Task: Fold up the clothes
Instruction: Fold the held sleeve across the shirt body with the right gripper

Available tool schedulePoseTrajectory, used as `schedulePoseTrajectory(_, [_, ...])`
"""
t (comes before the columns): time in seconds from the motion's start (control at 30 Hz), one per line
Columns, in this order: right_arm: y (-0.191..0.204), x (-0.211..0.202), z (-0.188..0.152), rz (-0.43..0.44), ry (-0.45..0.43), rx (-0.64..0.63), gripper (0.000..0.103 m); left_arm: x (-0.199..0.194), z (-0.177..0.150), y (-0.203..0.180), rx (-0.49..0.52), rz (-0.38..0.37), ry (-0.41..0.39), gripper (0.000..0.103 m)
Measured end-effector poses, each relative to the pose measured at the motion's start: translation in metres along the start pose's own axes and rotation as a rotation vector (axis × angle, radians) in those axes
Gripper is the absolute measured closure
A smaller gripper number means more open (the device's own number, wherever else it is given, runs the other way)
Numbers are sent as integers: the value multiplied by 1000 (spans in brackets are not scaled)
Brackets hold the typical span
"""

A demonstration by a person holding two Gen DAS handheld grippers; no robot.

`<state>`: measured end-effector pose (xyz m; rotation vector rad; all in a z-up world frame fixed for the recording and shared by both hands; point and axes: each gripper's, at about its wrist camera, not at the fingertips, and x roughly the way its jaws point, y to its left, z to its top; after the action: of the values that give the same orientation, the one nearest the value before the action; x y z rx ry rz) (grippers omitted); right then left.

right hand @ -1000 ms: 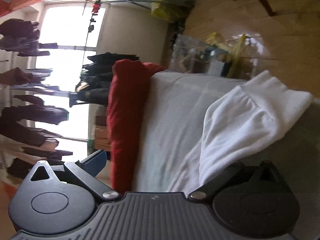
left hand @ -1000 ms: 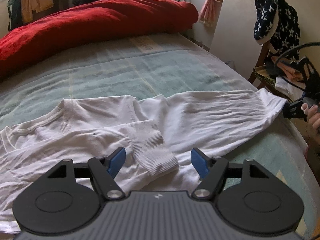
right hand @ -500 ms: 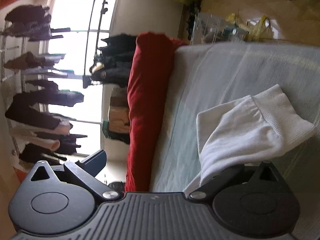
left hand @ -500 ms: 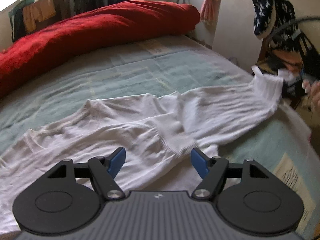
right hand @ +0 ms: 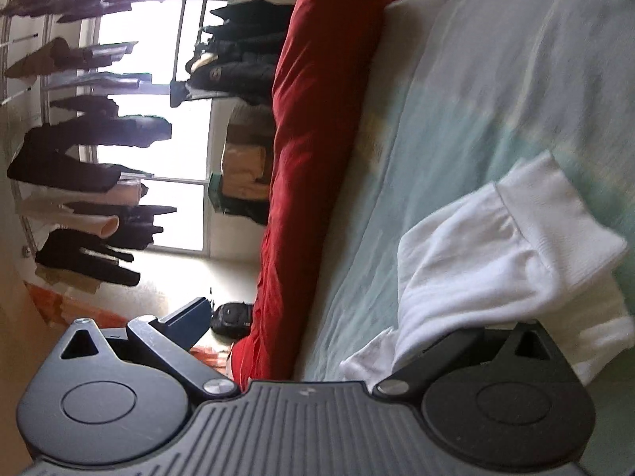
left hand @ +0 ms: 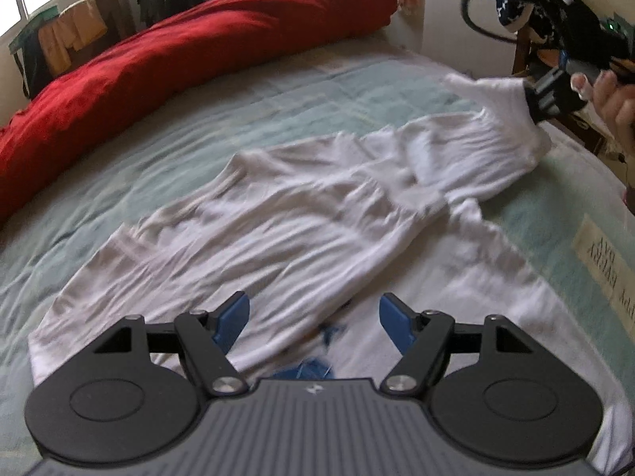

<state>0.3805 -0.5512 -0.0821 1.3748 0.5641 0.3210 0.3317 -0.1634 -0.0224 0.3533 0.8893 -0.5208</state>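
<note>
Two thirds of the left wrist frame is a pale green bedspread (left hand: 166, 166) under a red duvet (left hand: 190, 51), with the white shirt (left hand: 285, 222) across its centre, the left gripper (left hand: 313, 317) spread empty at lower centre and the right gripper (left hand: 533, 109), upper right, pinching its sleeve.

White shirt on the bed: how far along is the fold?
Early. Done: one sleeve lies folded across the white shirt. In hand: the right claw grips the shirt's ribbed end, lifted off the bed. The left claw hangs open above the fabric. Left: the body folds.
</note>
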Motion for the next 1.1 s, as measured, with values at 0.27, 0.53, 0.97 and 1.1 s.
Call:
schedulePoseTrajectory(0.27, [19, 34, -39, 22, 64, -7, 0, -16, -27, 29, -20, 17, 29, 30])
schedulePoseTrajectory(0.53, [41, 70, -76, 30, 129, -54, 0, -33, -49, 58, -66, 51, 41, 30])
schedulePoseTrajectory(0.97, [104, 125, -126, 17, 251, -257, 0, -58, -83, 94, -145, 93, 49, 30])
schedulePoseTrajectory(1.1, [114, 145, -150, -59, 289, -370, 0, -63, -93, 101, -158, 104, 58, 30])
